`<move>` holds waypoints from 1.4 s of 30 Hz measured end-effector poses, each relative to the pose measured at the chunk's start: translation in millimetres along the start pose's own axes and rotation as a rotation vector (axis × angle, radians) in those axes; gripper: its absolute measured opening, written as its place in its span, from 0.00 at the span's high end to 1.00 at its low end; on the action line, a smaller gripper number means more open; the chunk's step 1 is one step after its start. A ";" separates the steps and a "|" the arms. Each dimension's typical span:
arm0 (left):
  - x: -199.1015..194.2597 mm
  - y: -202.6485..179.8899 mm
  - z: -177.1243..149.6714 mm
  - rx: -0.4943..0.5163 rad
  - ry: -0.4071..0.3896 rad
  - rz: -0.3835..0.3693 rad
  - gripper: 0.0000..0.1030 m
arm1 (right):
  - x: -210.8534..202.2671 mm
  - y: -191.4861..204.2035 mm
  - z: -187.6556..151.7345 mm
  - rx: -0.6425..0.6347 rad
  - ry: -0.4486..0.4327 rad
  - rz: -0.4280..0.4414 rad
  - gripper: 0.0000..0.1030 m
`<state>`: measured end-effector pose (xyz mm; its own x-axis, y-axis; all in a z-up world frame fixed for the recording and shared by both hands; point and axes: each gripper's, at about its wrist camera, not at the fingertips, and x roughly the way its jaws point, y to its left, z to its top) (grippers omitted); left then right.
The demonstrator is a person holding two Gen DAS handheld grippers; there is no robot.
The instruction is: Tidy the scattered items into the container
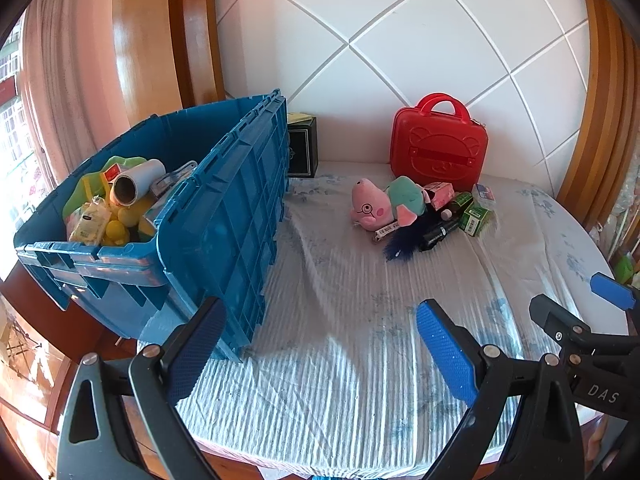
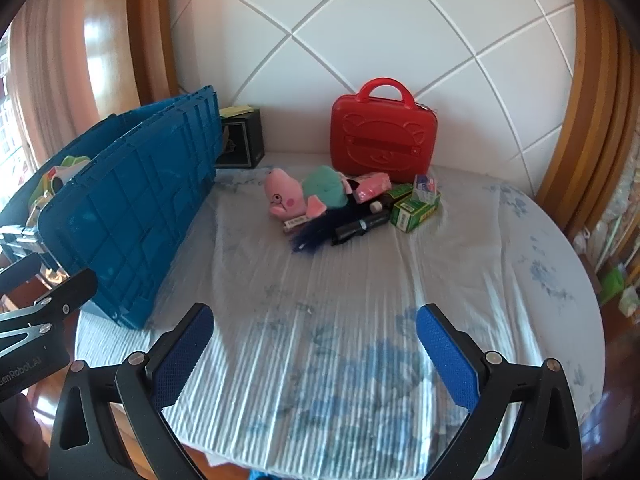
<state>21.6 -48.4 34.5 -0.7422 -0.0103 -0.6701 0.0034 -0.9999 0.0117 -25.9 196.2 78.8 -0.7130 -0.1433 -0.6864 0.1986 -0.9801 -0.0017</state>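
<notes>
Bedding of pale, ribbed cloth with faded blue flower prints covers the bed [image 2: 340, 280], which meets a white quilted headboard [image 2: 360, 40] crossed by diagonal seams and framed in glossy brown wood. Pink curtains hang left of the headboard. A blue plastic crate [image 1: 224, 208] stands at the left edge of the bed, already holding a paper roll [image 1: 134, 184], yellow toys and packets. A red toy suitcase [image 2: 382, 140] leans upright against the headboard, and a dark box [image 2: 242, 144] sits between the suitcase and the crate. Just in front of the suitcase lies the scattered pile: a pink pig plush [image 2: 304, 198], green boxes [image 2: 412, 208], a black flashlight [image 2: 360, 228] and a dark blue feathery piece. The left tool [image 1: 320, 352] and the right tool [image 2: 316, 352] both hover wide open and empty, well short of the pile.
</notes>
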 end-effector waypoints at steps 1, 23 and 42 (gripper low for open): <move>0.0 -0.3 -1.7 0.001 0.000 -0.004 0.06 | 0.1 0.1 -0.2 0.001 0.001 -0.003 0.00; 87.9 -22.8 -14.3 0.068 0.172 -0.180 0.06 | 45.3 -23.8 -18.2 0.077 0.152 -0.147 0.00; 270.1 -95.7 53.2 -0.051 0.296 -0.044 0.06 | 218.2 -133.7 64.4 0.009 0.257 0.054 0.00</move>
<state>-214.8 44.8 -108.1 -0.5146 0.0394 -0.8565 0.0146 -0.9984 -0.0547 -251.3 287.1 -24.0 -0.5068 -0.1571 -0.8476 0.2249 -0.9733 0.0459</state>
